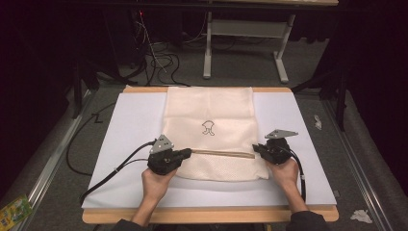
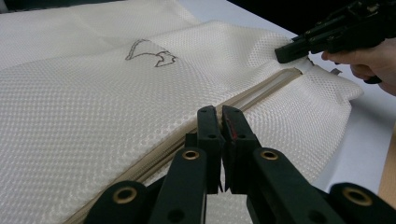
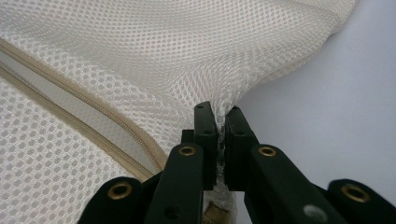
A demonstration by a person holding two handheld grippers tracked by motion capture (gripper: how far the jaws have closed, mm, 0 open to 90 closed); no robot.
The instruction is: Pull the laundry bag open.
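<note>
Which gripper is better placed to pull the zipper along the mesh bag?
Probably the left gripper: it is shut at the zipper. The right gripper pinches the mesh bag corner, anchoring it.

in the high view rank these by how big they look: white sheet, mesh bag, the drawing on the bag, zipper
1. white sheet
2. mesh bag
3. zipper, a long thin strip
4. drawing, small; in area it looks close to the zipper, so those two are uncertain.
</note>
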